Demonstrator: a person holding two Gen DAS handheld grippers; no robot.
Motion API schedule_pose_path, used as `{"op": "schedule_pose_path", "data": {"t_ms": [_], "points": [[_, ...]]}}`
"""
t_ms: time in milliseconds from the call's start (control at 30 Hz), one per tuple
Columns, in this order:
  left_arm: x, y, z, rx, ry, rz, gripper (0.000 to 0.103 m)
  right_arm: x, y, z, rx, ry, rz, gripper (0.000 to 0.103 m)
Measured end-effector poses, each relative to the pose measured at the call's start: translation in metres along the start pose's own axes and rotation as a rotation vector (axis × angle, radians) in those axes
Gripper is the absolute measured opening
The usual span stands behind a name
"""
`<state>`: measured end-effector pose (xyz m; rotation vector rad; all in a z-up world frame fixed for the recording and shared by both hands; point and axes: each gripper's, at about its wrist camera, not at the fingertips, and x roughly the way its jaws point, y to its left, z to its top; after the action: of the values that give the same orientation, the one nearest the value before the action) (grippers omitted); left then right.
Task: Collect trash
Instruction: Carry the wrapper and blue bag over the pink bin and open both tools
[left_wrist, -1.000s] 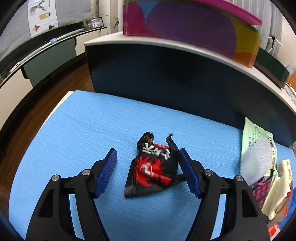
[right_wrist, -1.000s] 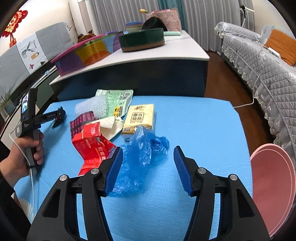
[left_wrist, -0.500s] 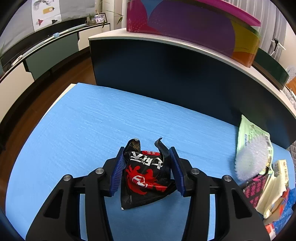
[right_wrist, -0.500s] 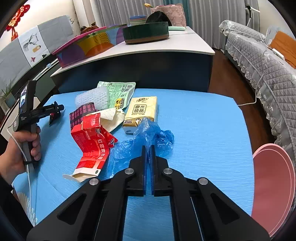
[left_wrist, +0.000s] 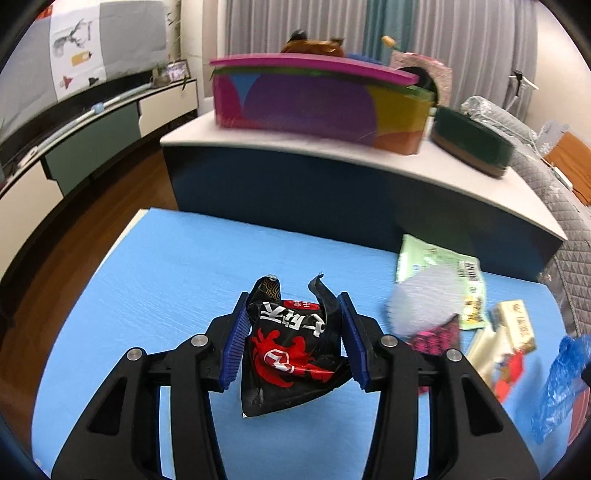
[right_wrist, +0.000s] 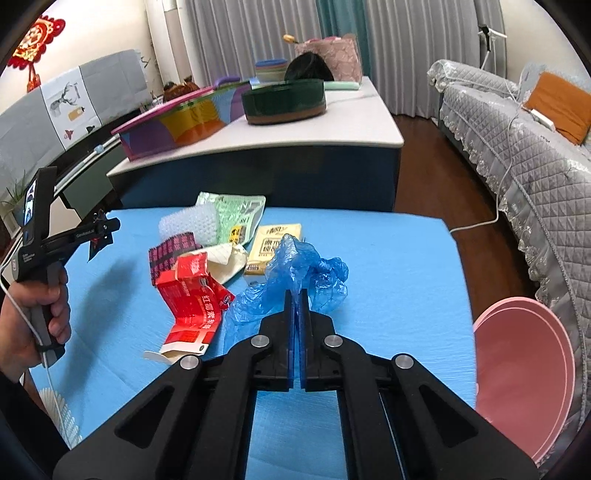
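My left gripper is shut on a black and red snack wrapper and holds it above the blue table. In the right wrist view the left gripper hangs at the left with the wrapper in it. My right gripper is shut on a crumpled blue plastic bag, lifted off the blue table. The bag also shows at the right edge of the left wrist view.
A pile of trash lies mid-table: a red carton, a dark pink wrapper, a bubble wrap piece, a green packet and a yellow tissue pack. A pink bin stands at the right. A white counter lies behind.
My left gripper has lifted and tilted up with the wrapper held in it. My right gripper has stayed shut on the blue bag and raised it.
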<state>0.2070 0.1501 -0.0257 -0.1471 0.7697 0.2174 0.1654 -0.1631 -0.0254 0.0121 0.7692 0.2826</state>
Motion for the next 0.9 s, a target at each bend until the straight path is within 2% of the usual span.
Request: {"op": "schedule_pose_path", "data": {"t_ms": [500,900], "points": [[-0.086,-0.064,-0.037,0.058,-0.032,-0.061,0.046,-0.058,-0.020,0.002,0.023,-0.111,-0.015,0.002],[-0.123,-0.097,-0.047,0.058,-0.060,-0.098,0.046,-0.094,-0.047,0.000,0.052,-0.171,-0.039,0.002]]}}
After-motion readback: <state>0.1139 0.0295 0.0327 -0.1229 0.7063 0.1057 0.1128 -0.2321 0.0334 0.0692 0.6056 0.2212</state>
